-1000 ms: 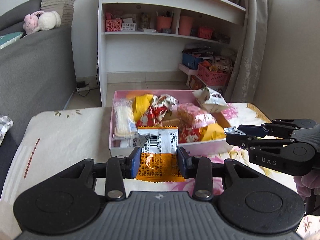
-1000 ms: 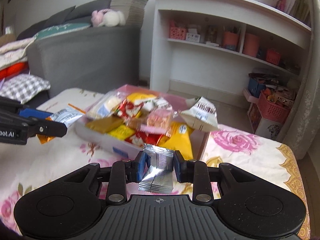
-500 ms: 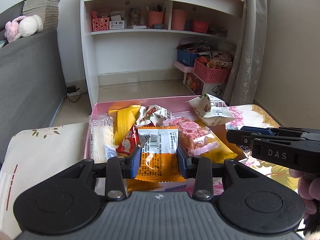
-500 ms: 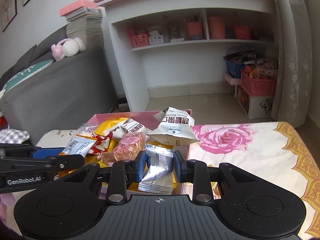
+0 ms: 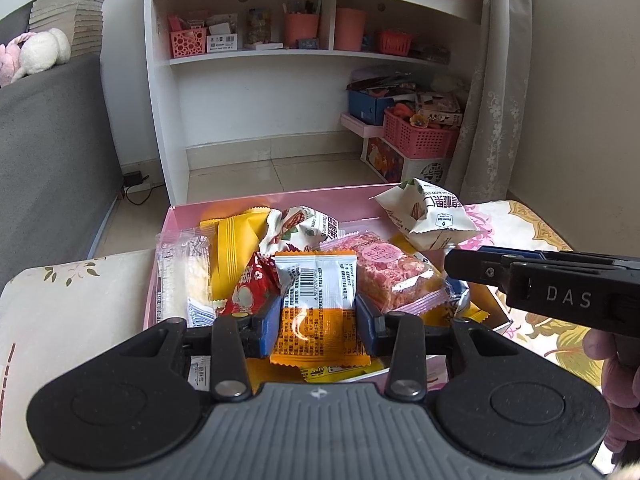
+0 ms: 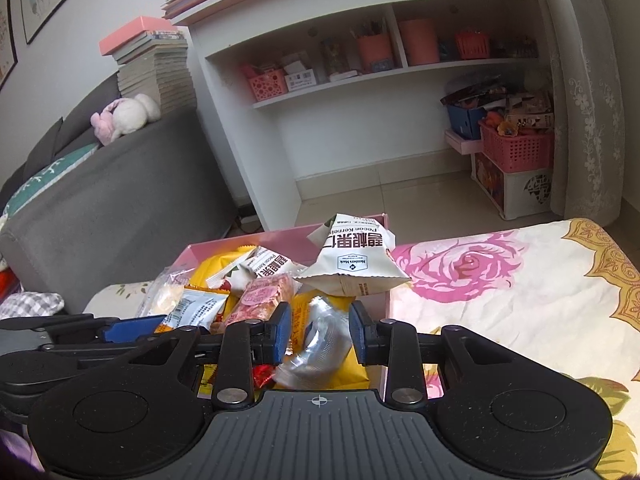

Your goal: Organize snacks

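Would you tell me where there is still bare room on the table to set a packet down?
Right of the pink box, the flowered tablecloth lies bare out to its gold border. Left of the box, a plain cream patch is also free. The box itself is crowded: packets overlap across it, and the white nut bag perches on its far right corner.

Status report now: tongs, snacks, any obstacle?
Left tongs grip orange packet over pink box. Right tongs loose around silver packet, tilted. Box heaped with snacks.
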A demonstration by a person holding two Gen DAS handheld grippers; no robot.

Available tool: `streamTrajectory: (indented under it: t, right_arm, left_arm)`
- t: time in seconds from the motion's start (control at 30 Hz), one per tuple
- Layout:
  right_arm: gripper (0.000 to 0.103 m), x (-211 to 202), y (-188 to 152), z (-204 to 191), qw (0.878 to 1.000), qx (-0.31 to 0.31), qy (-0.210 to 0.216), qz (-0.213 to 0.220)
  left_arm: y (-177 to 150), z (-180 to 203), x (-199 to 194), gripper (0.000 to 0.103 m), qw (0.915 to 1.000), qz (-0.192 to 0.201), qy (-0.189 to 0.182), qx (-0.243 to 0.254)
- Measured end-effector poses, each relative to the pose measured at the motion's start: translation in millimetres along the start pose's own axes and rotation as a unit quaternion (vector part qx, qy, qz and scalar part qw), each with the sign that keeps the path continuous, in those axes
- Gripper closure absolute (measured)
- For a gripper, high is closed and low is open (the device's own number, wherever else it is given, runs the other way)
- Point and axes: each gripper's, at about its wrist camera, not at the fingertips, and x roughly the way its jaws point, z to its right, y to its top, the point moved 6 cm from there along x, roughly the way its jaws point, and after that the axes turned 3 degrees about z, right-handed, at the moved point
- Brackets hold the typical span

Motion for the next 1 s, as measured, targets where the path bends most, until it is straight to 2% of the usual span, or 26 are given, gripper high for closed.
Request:
streamTrajectory:
  t: [0.07,0.17,0.37,0.43,0.57,0.63,0.8,0.87,0.93,1.0]
  right_arm:
    - [0.071,-0.4,1.2,0.7,1.000,0.003,0.000,0.000]
    - [0.071,-1.9,1.7,1.8,1.000,0.003,-0.002,0.001]
    - [0.062,-9.5,4.5,-0.6,1.000,-0.002,-0.001,0.004]
    - [0.052,-14.1,5.7,-0.9,1.000,-0.003,-0.001,0.006]
    - [0.045,-25.8,4.6,-2.6,1.000,-0.010,-0.006,-0.001]
    - [0.037,-34.4,1.2,-3.2,1.000,-0.012,-0.012,-0.005]
    - [0.028,-58.2,-16.2,-6.5,0.999,-0.003,-0.034,-0.034]
    - [0.026,-69.5,-24.4,-11.9,0.998,-0.011,-0.042,-0.052]
    - [0.019,-80.9,-27.9,-18.6,0.996,-0.023,-0.054,-0.062]
    - [0.014,-93.4,-28.9,-25.7,0.995,-0.033,-0.065,-0.064]
  left_arm:
    - [-0.4,-0.7,-0.9,0.064,1.0000,0.003,0.002,0.001]
    - [-1.1,-1.5,-2.8,0.055,1.0000,0.004,0.002,0.000]
    - [-4.8,-3.3,-13.0,0.043,1.0000,0.001,0.006,-0.006]
    - [-7.0,-4.8,-19.6,0.037,0.9999,-0.001,0.009,-0.013]
    - [-14.8,-8.4,-36.5,0.029,0.9994,-0.010,0.022,-0.025]
    - [-19.4,-11.2,-45.5,0.023,0.9989,-0.015,0.029,-0.033]
    - [-31.6,-18.8,-71.0,0.009,0.9969,-0.029,0.052,-0.051]
    - [-35.2,-20.9,-82.2,0.006,0.9959,-0.033,0.063,-0.056]
    - [-37.4,-21.2,-91.2,0.001,0.9949,-0.037,0.073,-0.059]
    - [-40.0,-20.6,-99.8,0.000,0.9939,-0.038,0.084,-0.061]
